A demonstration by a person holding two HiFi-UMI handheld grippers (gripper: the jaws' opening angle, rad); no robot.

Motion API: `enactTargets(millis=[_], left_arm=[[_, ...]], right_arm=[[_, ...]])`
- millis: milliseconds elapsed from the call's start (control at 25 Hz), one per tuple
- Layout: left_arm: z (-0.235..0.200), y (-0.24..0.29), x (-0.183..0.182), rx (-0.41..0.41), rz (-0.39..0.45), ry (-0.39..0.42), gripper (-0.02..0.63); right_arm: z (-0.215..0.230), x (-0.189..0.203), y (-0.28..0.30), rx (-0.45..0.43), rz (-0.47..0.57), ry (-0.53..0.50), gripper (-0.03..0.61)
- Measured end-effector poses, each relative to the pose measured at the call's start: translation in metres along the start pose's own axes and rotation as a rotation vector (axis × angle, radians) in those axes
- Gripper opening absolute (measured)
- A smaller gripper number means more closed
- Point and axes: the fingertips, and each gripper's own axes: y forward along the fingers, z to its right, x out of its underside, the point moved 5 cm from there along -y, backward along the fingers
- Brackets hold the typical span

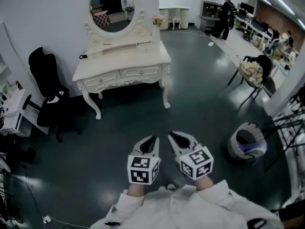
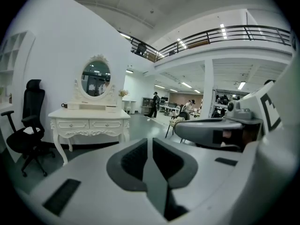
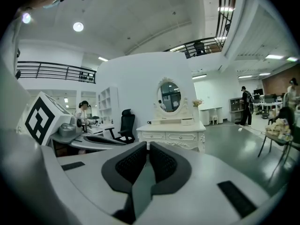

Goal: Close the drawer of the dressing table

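The white dressing table [image 1: 121, 61] with an oval mirror [image 1: 112, 7] stands against the far wall, well ahead of me across the dark floor. Its two front drawers [image 1: 119, 76] look flush with the frame from here. The table also shows at the left of the left gripper view as the dressing table [image 2: 89, 121], and mid-frame in the right gripper view as the dressing table [image 3: 171, 132]. My left gripper [image 1: 153, 140] and right gripper [image 1: 172, 136] are side by side close to my body, both shut and empty, pointing toward the table. The left gripper [image 2: 150, 142] and right gripper [image 3: 149, 147] show jaws pressed together.
A black office chair [image 1: 47, 92] stands just left of the table. A round basket [image 1: 247, 144] sits on the floor at my right, with a folding chair [image 1: 255, 73] holding cloth behind it. A person [image 1: 224, 15] stands among desks at the far right. Cables trail at the lower left.
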Motion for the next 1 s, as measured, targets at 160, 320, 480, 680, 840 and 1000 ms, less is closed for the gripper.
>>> enactTargets(millis=[160, 320, 480, 680, 840, 1000], left_arm=[[-0.009, -0.002, 0.008, -0.017, -0.012, -0.002, 0.017], [-0.015, -0.004, 0.014, -0.006, -0.032, -0.010, 0.062], [-0.022, 0.000, 0.015, -0.007, -0.040, -0.009, 0.105], [-0.038, 0.017, 0.010, -0.016, -0.034, -0.022, 0.107], [-0.050, 0.038, 0.004, -0.012, -0.045, -0.022, 0.107], [-0.072, 0.070, -0.009, -0.012, -0.065, -0.009, 0.107]], right_arm=[[-0.001, 0.014, 0.003, 0.047, -0.037, 0.016, 0.011], [-0.007, 0.024, 0.009, 0.044, -0.074, 0.041, 0.127], [-0.009, 0.025, 0.018, 0.034, -0.077, 0.058, 0.130], [-0.001, 0.020, 0.035, -0.002, -0.055, 0.050, 0.130], [0.016, 0.019, 0.060, -0.008, -0.070, 0.061, 0.130], [0.036, 0.006, 0.102, -0.049, -0.065, 0.055, 0.130]])
